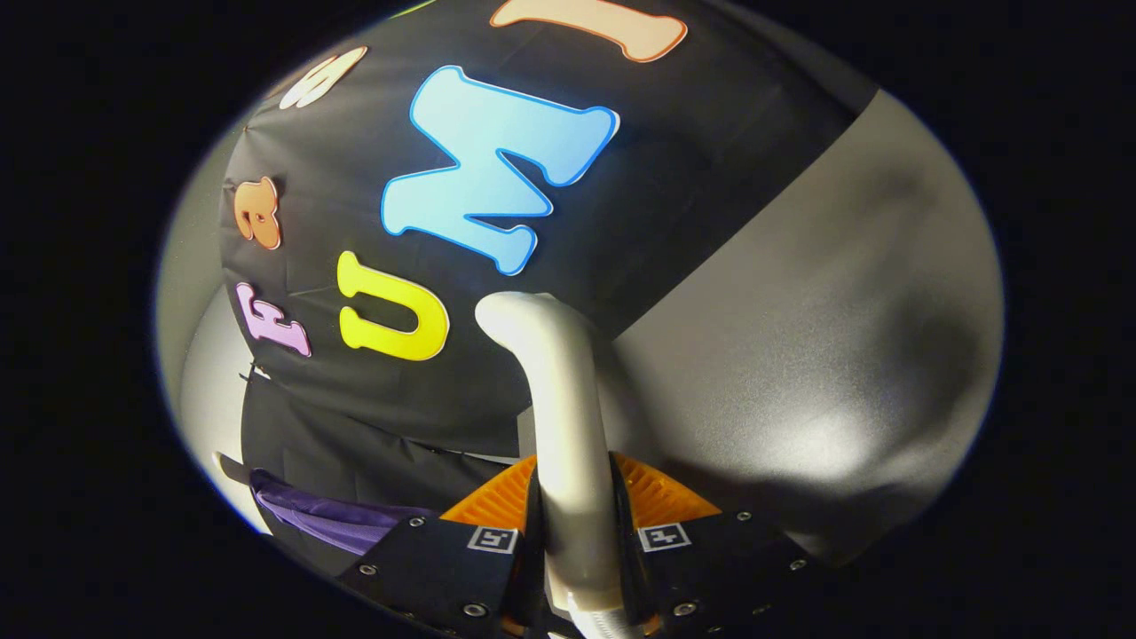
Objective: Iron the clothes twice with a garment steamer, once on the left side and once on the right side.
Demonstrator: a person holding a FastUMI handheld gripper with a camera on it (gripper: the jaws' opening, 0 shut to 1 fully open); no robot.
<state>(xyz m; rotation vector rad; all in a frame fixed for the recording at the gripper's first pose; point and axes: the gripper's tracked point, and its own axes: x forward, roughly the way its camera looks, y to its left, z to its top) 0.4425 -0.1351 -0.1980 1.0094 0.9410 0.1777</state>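
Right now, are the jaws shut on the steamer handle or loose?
Shut on it: the gripper has both fingers pressed against the steamer handle, which rises between them with no gap visible.

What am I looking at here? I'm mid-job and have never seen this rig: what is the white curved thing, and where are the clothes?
This picture comes from a fisheye camera riding on a hand-held two-finger gripper, looking forward along its fingers. There is no robot arm; a person carries the gripper. The white curved thing is the steamer handle. It stands between the two fingers, which press on it from both sides, so it is held. Beyond it hangs the booth's black cloth wall, with a grey panel beside it. The purple cloth, low beside the fingers, is probably the garment; only a small part shows. The steamer's head is too hidden to tell where it points.
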